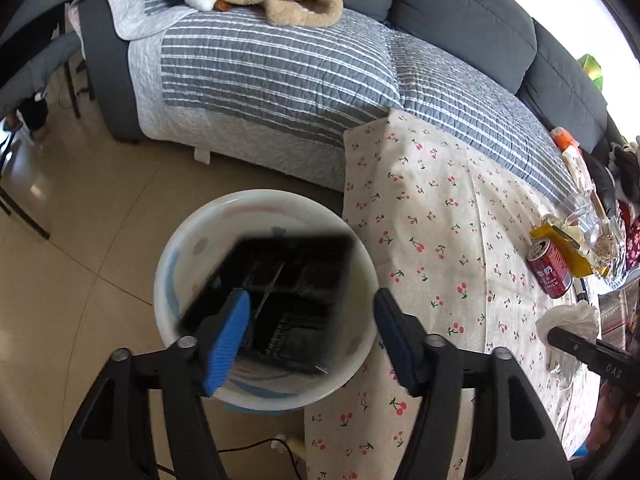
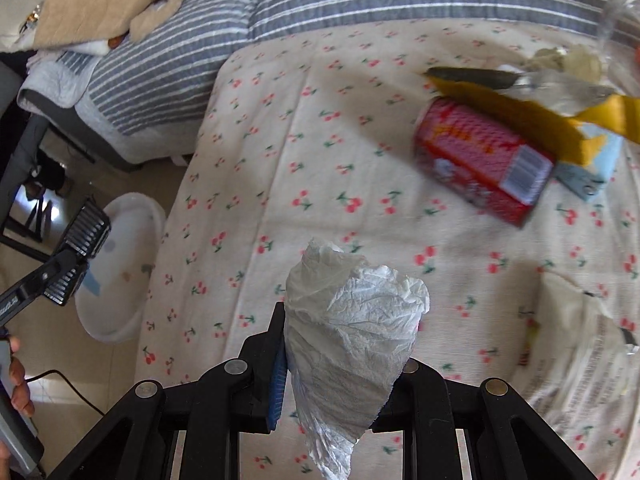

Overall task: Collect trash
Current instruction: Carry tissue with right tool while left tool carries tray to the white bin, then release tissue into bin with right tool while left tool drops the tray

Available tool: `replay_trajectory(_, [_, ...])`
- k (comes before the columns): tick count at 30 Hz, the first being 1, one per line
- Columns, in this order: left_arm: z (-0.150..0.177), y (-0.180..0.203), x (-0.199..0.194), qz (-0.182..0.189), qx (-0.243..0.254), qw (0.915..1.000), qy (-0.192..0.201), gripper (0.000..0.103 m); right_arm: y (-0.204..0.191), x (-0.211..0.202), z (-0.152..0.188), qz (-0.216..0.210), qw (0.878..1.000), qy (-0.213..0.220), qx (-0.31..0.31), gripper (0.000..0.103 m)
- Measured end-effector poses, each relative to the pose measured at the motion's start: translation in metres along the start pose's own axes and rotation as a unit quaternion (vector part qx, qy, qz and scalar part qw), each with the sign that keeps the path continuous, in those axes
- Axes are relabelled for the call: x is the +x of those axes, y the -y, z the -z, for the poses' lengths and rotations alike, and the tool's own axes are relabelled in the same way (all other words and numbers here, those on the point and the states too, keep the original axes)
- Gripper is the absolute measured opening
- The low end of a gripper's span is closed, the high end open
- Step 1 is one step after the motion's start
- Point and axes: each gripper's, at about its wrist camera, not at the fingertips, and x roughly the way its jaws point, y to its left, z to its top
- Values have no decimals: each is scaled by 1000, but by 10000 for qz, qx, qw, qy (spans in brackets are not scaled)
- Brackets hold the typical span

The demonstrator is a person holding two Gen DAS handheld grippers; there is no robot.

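A: Over the white bin [image 1: 264, 300] on the floor, the left tool [image 1: 310, 312] hangs with its fingers spread wide and nothing between them. A black tray [image 1: 288, 280], blurred, is inside the bin's mouth. Log that as one item in.

B: Noted. Right tool [image 2: 344, 360]?

A: Above the tabletop [image 2: 320, 152], clamped on a crumpled white tissue [image 2: 352, 320], lifted clear of the cherry-print cloth. Not yet at the bin, which stands well to its left beside the tabletop.

B: Remaining?

A: Red can [image 1: 549, 270] on its side, yellow wrapper [image 1: 560, 244] touching it, clear plastic [image 1: 588, 216] behind, a printed packet [image 2: 580, 344] near the right edge. Judgement: early stage, most trash uncollected.
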Motion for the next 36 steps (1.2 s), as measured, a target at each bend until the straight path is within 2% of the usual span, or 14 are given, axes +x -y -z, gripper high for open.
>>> replay_trajectory(1, [0, 1, -2, 3, 33, 10000, 17, 75, -2, 2, 0, 1, 10000, -15, -20, 26])
replay_trajectory(5, [5, -7, -15, -150, 119, 9998, 56, 77, -14, 8, 2, 14, 9999, -59, -137, 26])
replay_trajectory(10, [16, -36, -32, -687, 58, 9976, 61, 77, -38, 13, 2, -57, 9992, -96, -389, 26])
replay_trajectory(13, [21, -53, -37, -838, -6, 9965, 46, 77, -61, 23, 0, -238, 9982, -172, -527, 27])
replay_trajectory(20, [29, -83, -43, -811, -223, 9964, -45, 77, -134, 65, -8, -695, 9936, -239, -862, 27])
replay_trajectory(24, [31, -92, -45, -877, -264, 9958, -58, 77, -168, 90, -16, -821, 9918, -285, -940, 27])
replay_trajectory(33, [30, -103, -47, -897, -307, 9955, -70, 77, -203, 121, -28, -815, 9907, -359, -1026, 30])
replay_trajectory(34, [30, -103, -47, -882, -314, 9956, -69, 77, -204, 123, -29, -839, 9907, -357, -1011, 30])
replay_trajectory(36, [29, -103, -48, -866, -314, 9957, -72, 77, -206, 124, -32, -888, 9906, -362, -976, 42])
